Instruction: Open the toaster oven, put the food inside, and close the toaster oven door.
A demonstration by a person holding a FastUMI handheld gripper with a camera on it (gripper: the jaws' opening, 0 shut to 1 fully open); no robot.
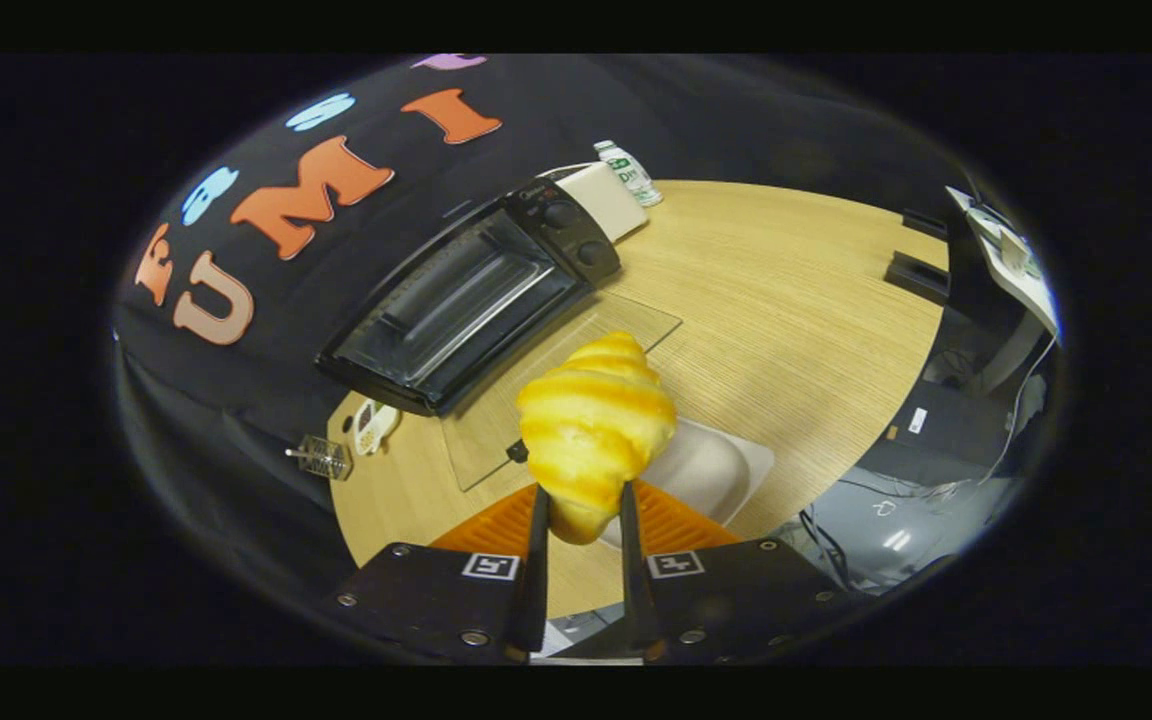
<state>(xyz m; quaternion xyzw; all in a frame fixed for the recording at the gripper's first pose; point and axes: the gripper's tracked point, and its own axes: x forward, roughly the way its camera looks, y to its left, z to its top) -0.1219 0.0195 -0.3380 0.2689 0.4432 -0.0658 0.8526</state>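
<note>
While you hold the croissant [596, 425] pinched between the two fingers [538, 560], it hangs lifted above the wooden table [786, 290], its lower tip caught between the pads and its ridged, golden body rising just ahead of them. Your gripper [581, 515] has both fingers pressed against the pastry's sides, so the jaws stand narrowed onto it. From the croissant, at about eleven o'clock and beyond it, you see the toaster oven [476, 295] with its cavity open and a rack visible inside; its two round knobs [576, 232] sit on the panel at the far end. The glass door [556, 385] lies folded down flat over the table, reaching out under the croissant. At about four o'clock, close behind the pastry, a pale plate [711, 470] rests on the table. Farther out, at about twelve o'clock past the oven, a small bottle [628, 172] stands near the table's far edge. At about nine o'clock, by the table's rim, you can make out a small wire object [321, 457], too small to identify.
</note>
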